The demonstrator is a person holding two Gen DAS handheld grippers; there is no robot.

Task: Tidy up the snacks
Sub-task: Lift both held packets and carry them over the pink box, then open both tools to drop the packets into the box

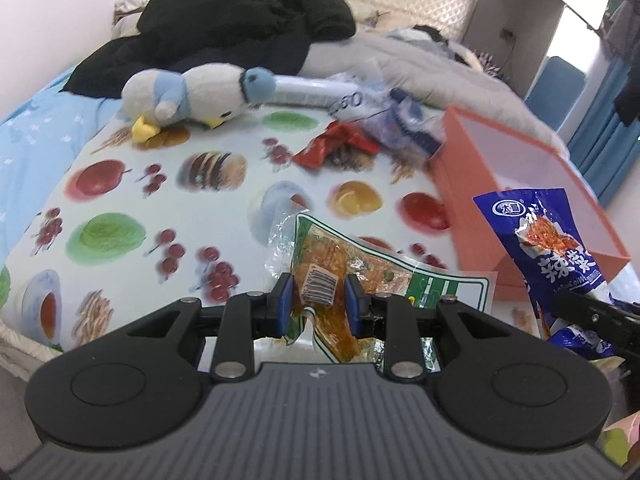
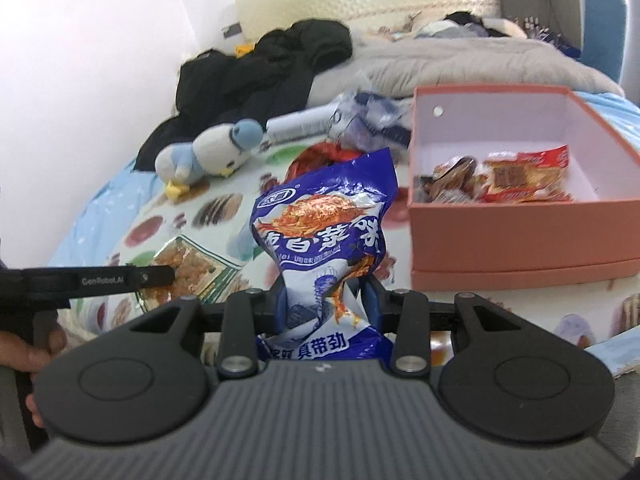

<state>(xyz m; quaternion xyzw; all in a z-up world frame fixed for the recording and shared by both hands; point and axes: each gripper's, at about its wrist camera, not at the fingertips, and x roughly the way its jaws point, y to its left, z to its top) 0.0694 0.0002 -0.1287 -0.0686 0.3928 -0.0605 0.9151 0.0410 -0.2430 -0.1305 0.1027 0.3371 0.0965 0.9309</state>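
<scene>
Both wrist cams low, close over fruit-print cloth (image 1: 168, 184), facing headboard; shared pink box (image 2: 520, 236).

Open-topped pink box (image 2: 520, 236) half free inside, plush penguin (image 1: 188, 96), red wrapper (image 1: 332, 146) crowding cloth's far edge

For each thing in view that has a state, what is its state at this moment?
Left gripper: shut on the clear green-bordered snack packet.
Right gripper: shut on the blue foil snack bag, held upright.
Open pink cardboard box: no lid on, red snack packets inside.
Crumpled red wrapper: lying loose on the fruit-print cloth.
White and blue plush penguin: lying on its side.
</scene>
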